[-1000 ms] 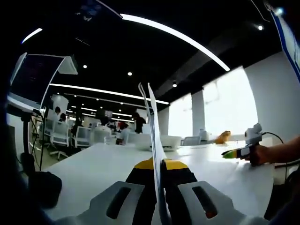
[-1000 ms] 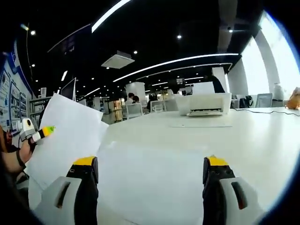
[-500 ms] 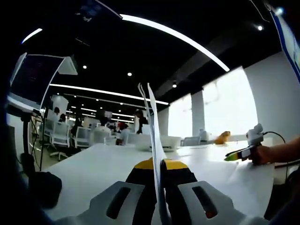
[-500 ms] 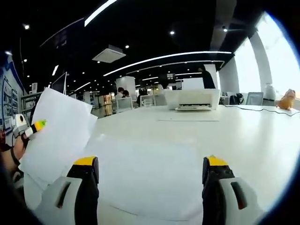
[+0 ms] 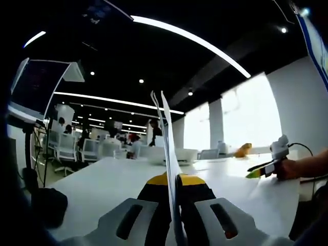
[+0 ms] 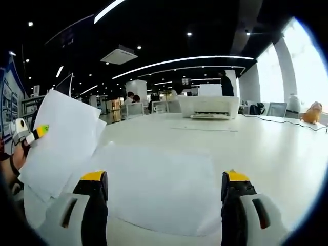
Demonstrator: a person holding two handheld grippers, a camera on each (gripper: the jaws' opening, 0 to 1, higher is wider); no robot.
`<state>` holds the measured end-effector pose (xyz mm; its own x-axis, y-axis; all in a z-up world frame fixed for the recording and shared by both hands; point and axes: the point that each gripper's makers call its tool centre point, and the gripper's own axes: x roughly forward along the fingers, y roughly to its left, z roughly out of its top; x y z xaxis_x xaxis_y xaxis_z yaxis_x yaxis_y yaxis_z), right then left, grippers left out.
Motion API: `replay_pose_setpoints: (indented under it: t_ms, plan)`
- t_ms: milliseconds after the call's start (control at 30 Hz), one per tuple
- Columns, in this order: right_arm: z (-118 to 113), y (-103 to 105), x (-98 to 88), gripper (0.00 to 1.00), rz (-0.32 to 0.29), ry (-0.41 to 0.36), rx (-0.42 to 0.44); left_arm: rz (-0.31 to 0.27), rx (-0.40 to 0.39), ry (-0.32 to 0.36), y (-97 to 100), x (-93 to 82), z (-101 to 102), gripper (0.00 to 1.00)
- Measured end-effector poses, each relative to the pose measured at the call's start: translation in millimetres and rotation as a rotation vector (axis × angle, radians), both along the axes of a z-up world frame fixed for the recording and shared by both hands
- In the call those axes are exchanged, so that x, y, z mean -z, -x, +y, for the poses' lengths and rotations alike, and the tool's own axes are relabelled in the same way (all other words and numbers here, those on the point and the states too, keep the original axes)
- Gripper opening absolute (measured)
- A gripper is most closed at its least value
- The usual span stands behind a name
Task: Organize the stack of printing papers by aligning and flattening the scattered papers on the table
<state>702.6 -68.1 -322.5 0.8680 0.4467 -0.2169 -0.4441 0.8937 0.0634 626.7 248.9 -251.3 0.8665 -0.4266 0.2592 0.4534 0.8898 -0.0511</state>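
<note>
In the left gripper view my left gripper (image 5: 173,180) is shut on a few white sheets (image 5: 166,133) held upright, seen edge-on. The right gripper (image 5: 259,170) enters that view from the right, in a person's hand. In the right gripper view my right gripper (image 6: 161,179) stands open just above a white sheet (image 6: 159,187) lying flat on the white table (image 6: 266,154). The held sheets (image 6: 61,143) rise at the left of this view, with the left gripper (image 6: 32,134) pinching their edge.
A white printer (image 6: 207,106) stands at the table's far side with another sheet (image 6: 205,128) lying before it. An orange toy (image 6: 312,111) and a cable sit at the right. Office chairs (image 5: 66,148) and people are in the background. A dark object (image 5: 48,205) sits near left.
The right gripper view has shifted slightly; the flat sheet now sits closer under the right jaws. The left gripper still holds its sheets upright.
</note>
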Motion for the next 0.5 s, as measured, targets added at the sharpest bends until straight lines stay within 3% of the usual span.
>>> replay_pose_setpoints:
  t_ms: [500]
  plan:
    - [-2.3,0.8,1.5,0.87,0.008,0.001,0.004,0.002,0.001,-0.003,0.2,0.7,-0.4,0.07]
